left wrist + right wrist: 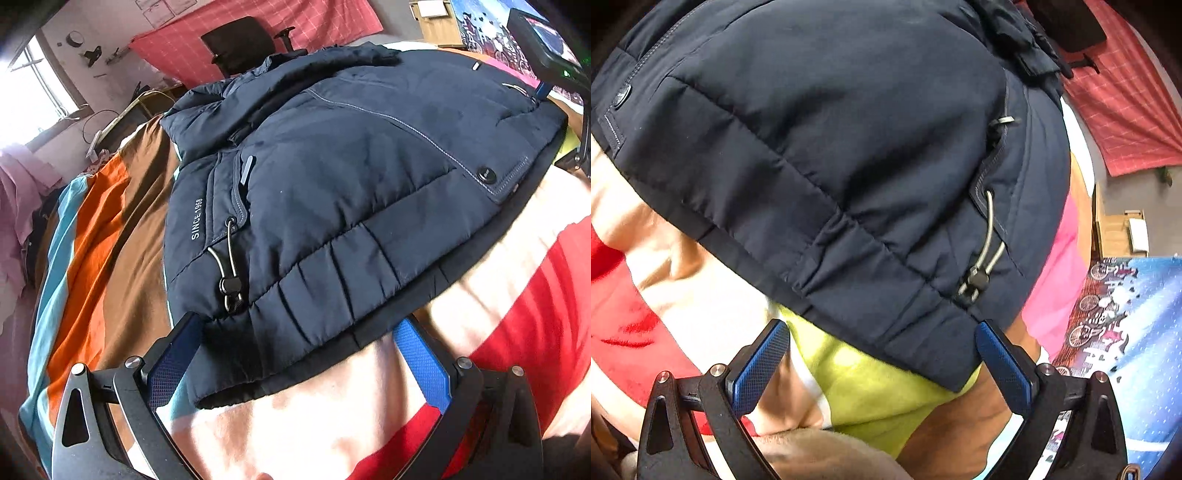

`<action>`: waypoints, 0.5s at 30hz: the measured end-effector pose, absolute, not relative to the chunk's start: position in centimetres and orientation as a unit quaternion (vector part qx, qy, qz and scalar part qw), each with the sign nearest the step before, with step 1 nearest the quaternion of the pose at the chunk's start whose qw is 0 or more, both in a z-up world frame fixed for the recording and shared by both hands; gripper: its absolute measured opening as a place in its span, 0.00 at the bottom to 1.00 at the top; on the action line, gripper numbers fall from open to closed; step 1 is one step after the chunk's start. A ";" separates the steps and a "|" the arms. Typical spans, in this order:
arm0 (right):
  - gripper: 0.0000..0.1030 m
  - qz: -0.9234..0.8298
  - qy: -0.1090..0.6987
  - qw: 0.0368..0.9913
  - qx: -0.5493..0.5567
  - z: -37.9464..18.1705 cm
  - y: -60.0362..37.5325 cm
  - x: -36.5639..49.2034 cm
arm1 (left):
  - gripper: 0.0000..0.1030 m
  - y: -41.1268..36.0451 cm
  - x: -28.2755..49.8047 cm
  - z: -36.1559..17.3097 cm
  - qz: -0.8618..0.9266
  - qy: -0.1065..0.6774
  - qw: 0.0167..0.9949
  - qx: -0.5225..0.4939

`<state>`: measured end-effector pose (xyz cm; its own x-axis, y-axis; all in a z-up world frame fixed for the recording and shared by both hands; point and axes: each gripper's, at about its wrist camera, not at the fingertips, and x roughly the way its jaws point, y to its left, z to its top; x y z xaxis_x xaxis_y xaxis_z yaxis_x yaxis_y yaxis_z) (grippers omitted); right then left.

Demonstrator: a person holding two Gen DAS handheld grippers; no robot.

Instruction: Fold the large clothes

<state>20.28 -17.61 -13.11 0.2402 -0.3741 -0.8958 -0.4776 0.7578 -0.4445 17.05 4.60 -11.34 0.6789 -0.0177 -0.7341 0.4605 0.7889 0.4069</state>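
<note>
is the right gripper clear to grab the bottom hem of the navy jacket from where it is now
Probably yes. The right gripper is open, its fingers spread either side of the navy jacket hem, which lies just ahead on the striped bedspread. Nothing sits between them; only the cord toggle lies near the right finger.

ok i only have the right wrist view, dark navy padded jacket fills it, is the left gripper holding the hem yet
observer: No. The left gripper is open, with its fingers on either side of the hem of the dark navy padded jacket, not clamped.
operator: which end of the hem
observer: The end by the white SINCE 1968 print, next to a grey elastic drawcord with a black toggle.
operator: whats the bed like on that side
observer: An orange, brown and teal striped bedsheet runs along that edge of the jacket.
</note>
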 end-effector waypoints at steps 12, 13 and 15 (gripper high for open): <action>0.53 0.079 0.581 0.737 -0.336 -12.1 -17.3 20.3 | 0.58 3.6 16.5 -10.4 -0.142 0.356 0.882 0.274; 0.49 0.081 0.580 0.741 -0.330 -11.9 -17.3 20.5 | 0.53 3.6 16.5 -10.4 -0.143 0.356 0.883 0.272; 0.36 0.095 0.577 0.749 -0.310 -11.4 -17.9 20.5 | 0.44 3.8 16.4 -9.9 -0.146 0.351 0.887 0.261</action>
<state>20.48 -17.90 -11.44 0.3152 -0.2162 -0.9241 -0.4998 0.7899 -0.3553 16.42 3.76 -9.94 0.7113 -0.0764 -0.6987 0.4430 0.8205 0.3613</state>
